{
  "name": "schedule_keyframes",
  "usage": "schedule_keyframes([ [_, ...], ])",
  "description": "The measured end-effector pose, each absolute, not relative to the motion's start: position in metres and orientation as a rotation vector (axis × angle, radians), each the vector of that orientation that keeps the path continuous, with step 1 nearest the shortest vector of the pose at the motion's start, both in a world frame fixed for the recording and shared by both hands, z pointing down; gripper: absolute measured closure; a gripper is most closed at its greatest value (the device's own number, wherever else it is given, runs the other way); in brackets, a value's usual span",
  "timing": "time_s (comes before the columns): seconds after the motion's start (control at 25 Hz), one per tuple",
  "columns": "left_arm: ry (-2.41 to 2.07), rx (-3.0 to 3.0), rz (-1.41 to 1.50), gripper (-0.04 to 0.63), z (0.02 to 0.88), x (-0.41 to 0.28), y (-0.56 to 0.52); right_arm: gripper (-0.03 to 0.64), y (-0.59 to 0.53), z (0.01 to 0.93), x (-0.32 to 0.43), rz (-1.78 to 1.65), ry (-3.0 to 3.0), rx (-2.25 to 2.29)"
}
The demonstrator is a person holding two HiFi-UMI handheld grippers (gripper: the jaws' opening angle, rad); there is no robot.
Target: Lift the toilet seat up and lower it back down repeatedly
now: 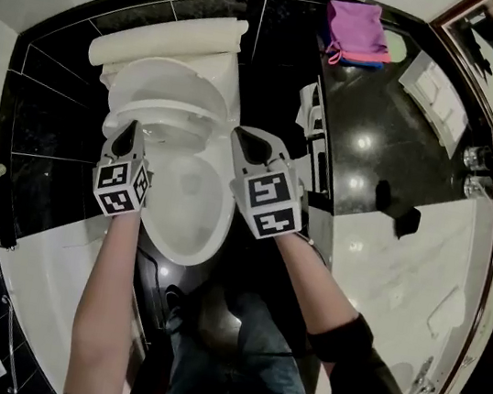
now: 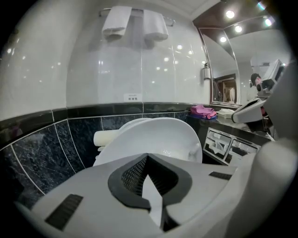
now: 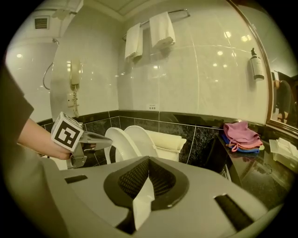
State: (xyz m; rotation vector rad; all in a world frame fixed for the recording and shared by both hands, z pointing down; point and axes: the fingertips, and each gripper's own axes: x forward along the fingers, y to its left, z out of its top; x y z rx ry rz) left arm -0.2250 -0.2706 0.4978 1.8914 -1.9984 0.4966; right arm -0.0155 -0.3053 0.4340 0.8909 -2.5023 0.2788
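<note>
Toilet seat (image 1: 164,100): raised (tilted well back).
Left gripper (image 1: 127,133): jaws together, holding nothing.
Right gripper (image 1: 253,144): jaws together, holding nothing.

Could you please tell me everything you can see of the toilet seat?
The toilet seat is a white, glossy, plastic-looking oval ring. It stands raised, almost upright, just in front of the lid, which is up too, leaving the bowl uncovered. The left gripper is beside its edge; whether they touch cannot be told.
</note>
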Motion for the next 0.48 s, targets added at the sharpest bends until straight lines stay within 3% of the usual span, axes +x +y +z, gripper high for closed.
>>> schedule_keyframes([
  [0.48,-2.018,1.850,0.521,0.609,0.507,-0.239,-0.293,0.601,-0.311,0.441,-0.007,0.290,-2.495,0.888],
])
